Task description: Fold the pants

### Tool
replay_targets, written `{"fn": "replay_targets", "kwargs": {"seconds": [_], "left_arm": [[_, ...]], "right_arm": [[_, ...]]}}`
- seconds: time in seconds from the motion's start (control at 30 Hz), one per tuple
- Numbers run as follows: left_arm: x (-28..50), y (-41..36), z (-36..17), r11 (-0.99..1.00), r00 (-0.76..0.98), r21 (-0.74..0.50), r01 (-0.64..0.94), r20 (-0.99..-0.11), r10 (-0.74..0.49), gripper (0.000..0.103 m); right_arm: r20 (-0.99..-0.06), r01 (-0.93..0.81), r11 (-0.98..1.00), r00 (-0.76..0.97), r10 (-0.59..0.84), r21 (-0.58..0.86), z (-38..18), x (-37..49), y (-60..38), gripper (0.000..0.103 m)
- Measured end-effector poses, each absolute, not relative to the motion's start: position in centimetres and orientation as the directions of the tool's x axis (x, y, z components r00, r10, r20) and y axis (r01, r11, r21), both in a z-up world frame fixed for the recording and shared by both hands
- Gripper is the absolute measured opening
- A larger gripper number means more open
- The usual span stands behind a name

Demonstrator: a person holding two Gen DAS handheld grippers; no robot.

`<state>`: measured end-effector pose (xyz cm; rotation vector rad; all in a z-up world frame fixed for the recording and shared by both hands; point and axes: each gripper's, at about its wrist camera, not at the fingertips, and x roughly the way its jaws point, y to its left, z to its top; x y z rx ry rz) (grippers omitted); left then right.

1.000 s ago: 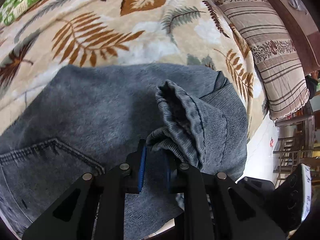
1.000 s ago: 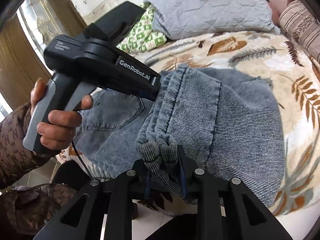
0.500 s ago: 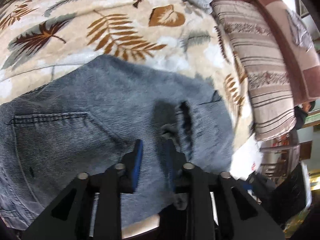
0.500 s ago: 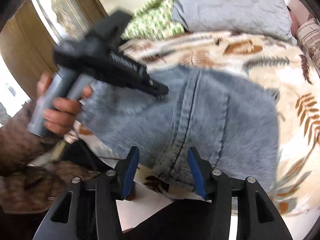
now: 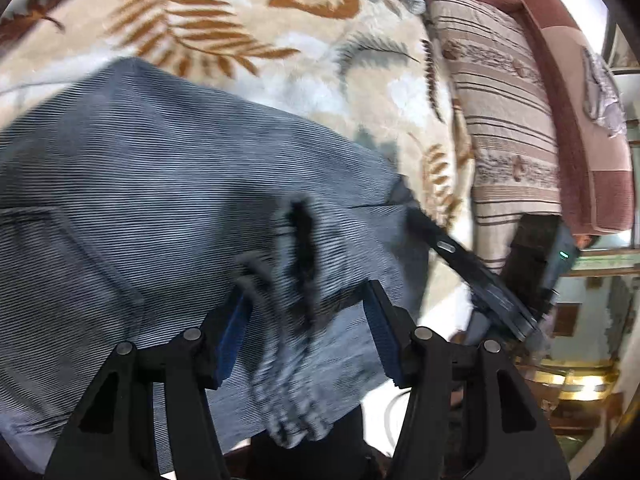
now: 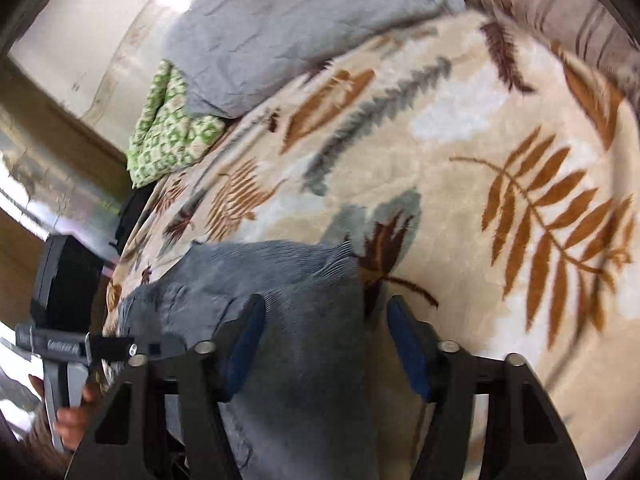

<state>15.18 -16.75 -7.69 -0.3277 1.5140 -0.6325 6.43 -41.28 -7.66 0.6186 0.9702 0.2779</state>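
Grey-blue denim fills most of what we see: the pants (image 5: pixel 168 208) lie folded on the bed (image 5: pixel 304 80), on a cream blanket printed with brown and grey leaves, close to the bed's near edge. Our left gripper (image 5: pixel 308 336) hovers just above them with its fingers spread wide, holding nothing; a bunched, blurred ridge of the fabric runs up between the blue pads (image 5: pixel 232 332) and hangs over the edge. Our right gripper (image 6: pixel 324 340) is likewise released, its fingers parted over the far corner of the pants (image 6: pixel 288 320), with the cloth's edge falling in the gap and bare blanket beyond. A grey pillow (image 6: pixel 288 24) and a green patterned cloth (image 6: pixel 168 136) rest at the bed's far side, a striped pillow (image 5: pixel 504 128) along the other.
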Motion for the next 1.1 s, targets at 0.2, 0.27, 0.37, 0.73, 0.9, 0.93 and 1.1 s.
{"fn": "replay_targets", "kwargs": {"seconds": [0.2, 0.27, 0.37, 0.73, 0.9, 0.93, 1.1], "left_arm": [[15.8, -17.4, -4.6, 0.814, 0.08, -0.52, 0.258, -0.828, -0.554, 0.025], [16.3, -17.5, -4.7, 0.839, 0.101, -0.472, 0.273, -0.853, -0.513, 0.025], [16.5, -17.9, -6.3, 0.865, 0.093, -0.414, 0.285, -0.886, -0.455, 0.024], [16.4, -16.7, -7.5, 0.862, 0.052, -0.43, 0.267, -0.887, -0.459, 0.026], [15.6, -16.0, -5.4, 0.853, 0.108, -0.444, 0.276, -0.867, -0.486, 0.035], [15.6, -16.3, -5.6, 0.861, 0.109, -0.428, 0.276, -0.876, -0.47, 0.035], [16.7, -17.5, -8.4, 0.895, 0.069, -0.366, 0.254, -0.916, -0.395, 0.035]], "right_arm": [[-0.632, -0.109, 0.856, 0.629, 0.453, 0.505, -3.5, 6.7, -40.2, 0.012], [-0.643, -0.12, 0.88, 0.639, 0.422, 0.459, -3.4, 7.1, -39.9, 0.012], [-0.685, -0.105, 0.905, 0.62, 0.383, 0.411, -5.0, 8.2, -39.4, 0.012], [-0.707, 0.004, 0.872, 0.586, 0.395, 0.49, -8.2, 9.2, -41.2, 0.031], [-0.633, -0.029, 0.846, 0.649, 0.421, 0.533, -5.3, 7.9, -42.0, 0.029], [-0.645, -0.034, 0.854, 0.64, 0.418, 0.52, -5.4, 8.0, -41.6, 0.027], [-0.737, -0.021, 0.91, 0.579, 0.349, 0.415, -8.1, 8.6, -39.6, 0.023]]}}
